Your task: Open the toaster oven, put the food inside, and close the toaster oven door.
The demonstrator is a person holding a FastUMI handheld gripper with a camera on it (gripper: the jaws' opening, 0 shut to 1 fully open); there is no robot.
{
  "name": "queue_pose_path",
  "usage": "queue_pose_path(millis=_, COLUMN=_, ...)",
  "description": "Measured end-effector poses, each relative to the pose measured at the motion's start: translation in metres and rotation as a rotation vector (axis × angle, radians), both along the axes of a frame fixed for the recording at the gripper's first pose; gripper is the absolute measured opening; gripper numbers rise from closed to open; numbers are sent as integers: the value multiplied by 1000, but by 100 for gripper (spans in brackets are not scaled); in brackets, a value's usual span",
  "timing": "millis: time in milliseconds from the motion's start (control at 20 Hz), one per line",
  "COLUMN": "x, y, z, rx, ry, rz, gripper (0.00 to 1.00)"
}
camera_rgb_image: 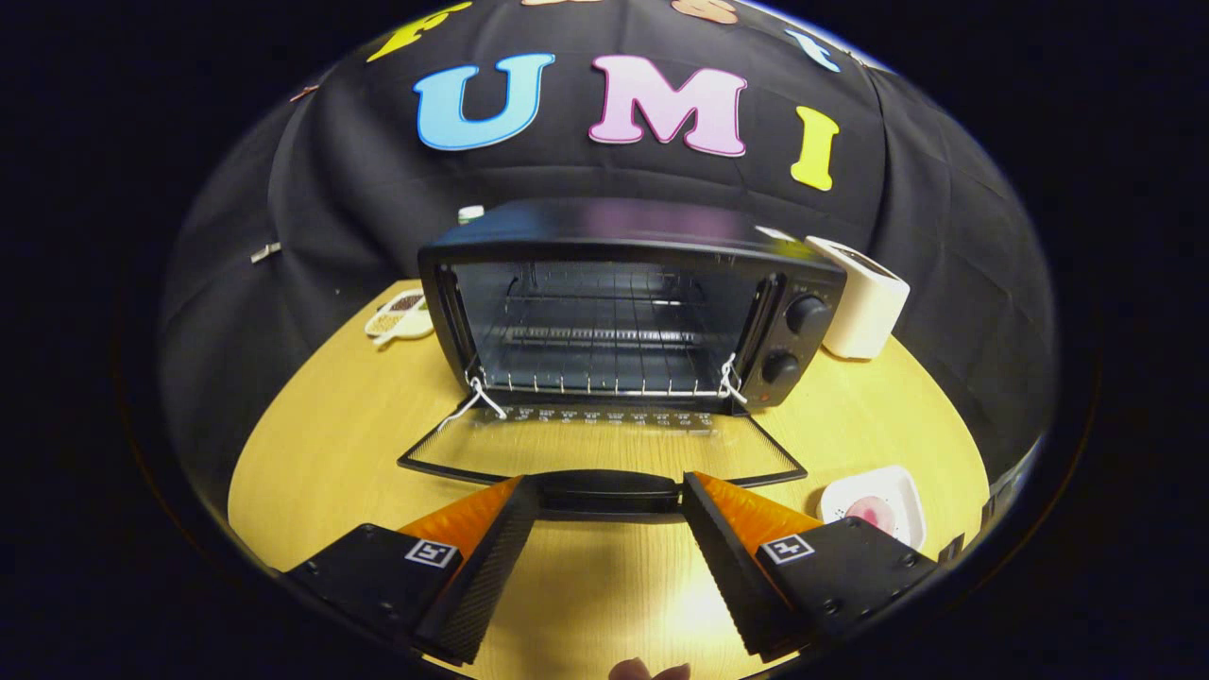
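A black toaster oven point(631, 300) stands on the wooden table point(331, 444) with its glass door point(604, 444) folded down flat toward me. Inside, a wire rack point(604, 332) sits bare. The door's black handle point(609, 491) lies just ahead of my gripper point(609, 496), whose two fingers stand wide apart on either side of it without pressing on it. To the right of the right finger a white square plate point(893, 493) holds a pink piece of food point(871, 514).
A white boxy appliance point(864, 295) stands right of the oven. A small white divided dish point(399, 316) with grains lies to its left. Two black knobs point(803, 314) sit on the oven's right panel. A fingertip point(647, 671) shows below the fingers.
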State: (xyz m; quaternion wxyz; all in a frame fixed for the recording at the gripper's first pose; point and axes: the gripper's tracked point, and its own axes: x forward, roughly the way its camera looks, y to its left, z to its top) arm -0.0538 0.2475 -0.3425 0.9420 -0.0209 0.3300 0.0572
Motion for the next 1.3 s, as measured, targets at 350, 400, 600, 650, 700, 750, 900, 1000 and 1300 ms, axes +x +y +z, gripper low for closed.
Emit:
queue_pose_path(millis=350, x=-3, y=-13, z=-28, rx=17, ry=102, rz=2, gripper=100)
queue_pose_path(millis=400, x=-5, y=-14, z=-26, rx=26, ry=106, rz=5, gripper=100)
queue_pose_path(millis=600, x=-10, y=-29, z=-13, rx=61, ry=149, rz=43, gripper=100)
queue_pose_path(millis=650, x=-12, y=-35, z=-10, rx=68, ry=169, rz=51, gripper=100)
queue_pose_path(millis=700, x=-14, y=-42, z=-5, rx=78, ry=185, rz=55, gripper=100)
queue_pose_path(millis=750, x=-17, y=-48, z=1, rx=87, ry=198, rz=65, gripper=100)
queue_pose_path(millis=900, x=-19, y=-83, z=22, rx=69, ry=219, rz=89, gripper=100)
queue_pose_path(millis=1000, x=-19, y=-111, z=32, rx=71, ry=247, rz=91, gripper=100)
queue_pose_path(millis=1300, x=-24, y=-198, z=21, rx=106, ry=440, rz=71, gripper=99)
